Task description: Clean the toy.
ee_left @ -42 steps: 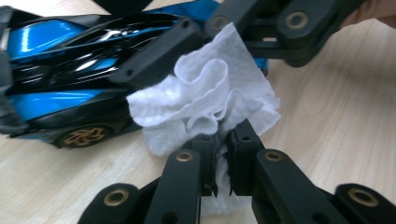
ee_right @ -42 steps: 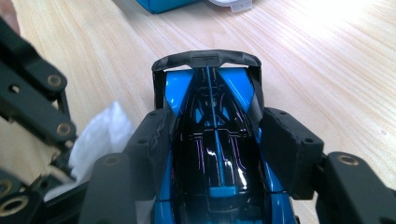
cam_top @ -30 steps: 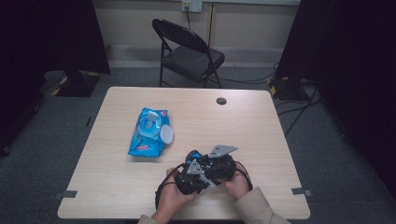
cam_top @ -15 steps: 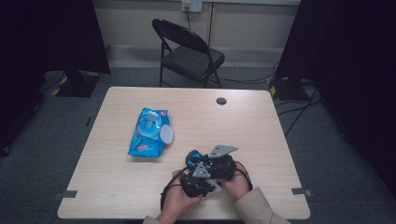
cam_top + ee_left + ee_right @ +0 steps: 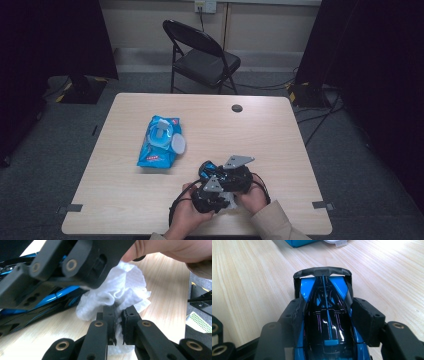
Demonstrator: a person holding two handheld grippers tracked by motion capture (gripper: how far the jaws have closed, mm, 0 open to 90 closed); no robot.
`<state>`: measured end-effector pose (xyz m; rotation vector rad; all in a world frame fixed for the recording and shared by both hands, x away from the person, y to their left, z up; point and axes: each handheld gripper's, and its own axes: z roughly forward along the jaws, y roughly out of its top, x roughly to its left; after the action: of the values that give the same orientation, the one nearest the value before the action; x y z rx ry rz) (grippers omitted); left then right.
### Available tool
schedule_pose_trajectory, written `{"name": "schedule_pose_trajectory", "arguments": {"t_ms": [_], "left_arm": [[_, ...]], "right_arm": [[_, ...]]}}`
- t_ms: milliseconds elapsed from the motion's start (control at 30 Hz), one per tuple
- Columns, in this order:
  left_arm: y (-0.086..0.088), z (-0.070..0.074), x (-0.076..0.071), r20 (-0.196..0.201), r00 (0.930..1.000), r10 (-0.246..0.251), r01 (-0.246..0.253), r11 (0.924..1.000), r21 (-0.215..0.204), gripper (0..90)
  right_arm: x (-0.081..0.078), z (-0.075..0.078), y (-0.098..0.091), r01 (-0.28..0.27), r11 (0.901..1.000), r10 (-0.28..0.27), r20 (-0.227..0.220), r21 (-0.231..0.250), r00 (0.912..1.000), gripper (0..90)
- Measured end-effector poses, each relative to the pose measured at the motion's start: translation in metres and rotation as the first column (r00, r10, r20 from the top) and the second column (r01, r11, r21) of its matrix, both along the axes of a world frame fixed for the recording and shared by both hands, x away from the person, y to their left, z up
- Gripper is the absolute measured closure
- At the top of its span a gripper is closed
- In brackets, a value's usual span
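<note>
The toy car was blue and black and shiny. It sat low over the near part of the worktop, held in the right gripper. That gripper's fingers were pressed on the two sides of the car, so it could not slip. A white wipe was bunched up right next to the car, and it seemed to touch the car's side. The left gripper held the wipe, with its fingers almost pressed together and pinching a fold of it. A person's left hand and right hand held the two grippers close together near the front edge. Not much had changed in the last second. Both hands had stayed in the same spot, and the fingers had not opened or closed. It looked like the person was in the middle of cleaning the car, maybe holding the wipe on one spot. The next thing was likely to rub the wipe along the car. Farther off on the worktop lay a blue pack of wipes with its white lid open. Behind the worktop stood a black chair.
</note>
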<state>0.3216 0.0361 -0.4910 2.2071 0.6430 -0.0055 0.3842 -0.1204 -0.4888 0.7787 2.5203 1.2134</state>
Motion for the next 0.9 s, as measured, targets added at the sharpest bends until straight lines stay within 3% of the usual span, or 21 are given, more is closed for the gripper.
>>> {"name": "schedule_pose_trajectory", "arguments": {"t_ms": [167, 467, 700, 833, 900], "left_arm": [[0.015, 0.003, 0.0, 0.0, 0.9998, 0.02, -0.02, 0.9998, 0.01, 83.9], [0.055, 0.019, 0.007, 0.011, 0.9938, 0.111, -0.11, 0.9933, -0.035, 83.9], [0.084, 0.034, 0.016, 0.042, 0.9796, 0.196, -0.193, 0.9785, -0.073, 83.8], [0.099, 0.044, 0.021, 0.061, 0.965, 0.255, -0.248, 0.9636, -0.1, 83.8], [0.103, 0.045, 0.025, 0.07, 0.9585, 0.276, -0.27, 0.9588, -0.087, 83.7]], "right_arm": [[0.0, 0.0, 0.0, 0.001, 1.0, -0.001, -0.001, 0.001, 1.0, 42.9], [0.0, 0.0, 0.0, 0.002, 1.0, -0.002, -0.003, 0.005, 1.0, 42.9], [0.0, 0.0, -0.001, 0.0, 1.0, 0.0, 0.0, 0.004, 1.0, 42.9], [0.0, 0.0, 0.0, 0.0, 1.0, 0.0, -0.002, 0.005, 1.0, 42.9], [0.0, 0.0, 0.0, 0.001, 1.0, 0.0, -0.003, 0.005, 1.0, 42.9]]}}
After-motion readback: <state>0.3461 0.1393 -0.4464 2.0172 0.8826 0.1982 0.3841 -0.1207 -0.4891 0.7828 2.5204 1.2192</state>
